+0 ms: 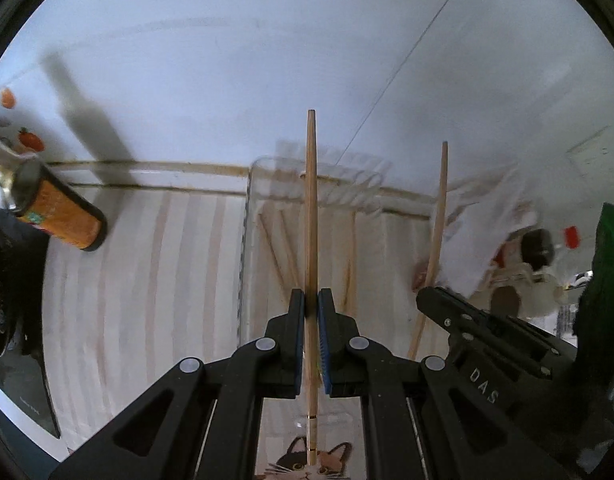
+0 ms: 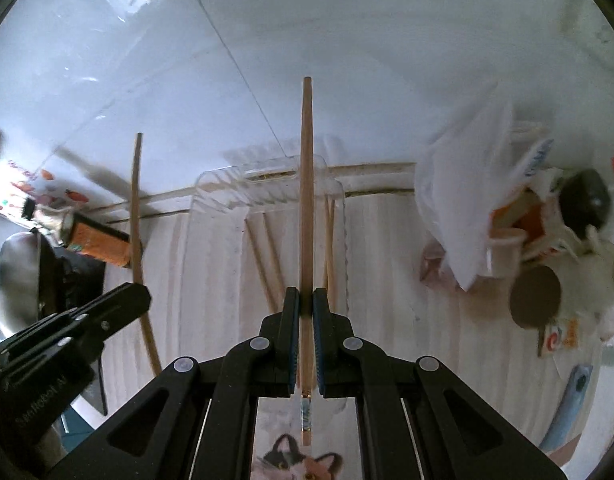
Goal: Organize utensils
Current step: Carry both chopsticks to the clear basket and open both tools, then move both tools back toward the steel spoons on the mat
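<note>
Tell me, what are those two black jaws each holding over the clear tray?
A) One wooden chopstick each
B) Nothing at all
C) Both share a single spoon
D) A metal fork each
A: the left gripper is shut on one wooden chopstick, and the right gripper is shut on another chopstick, both pointing out above the clear tray that already holds several chopsticks.
</note>
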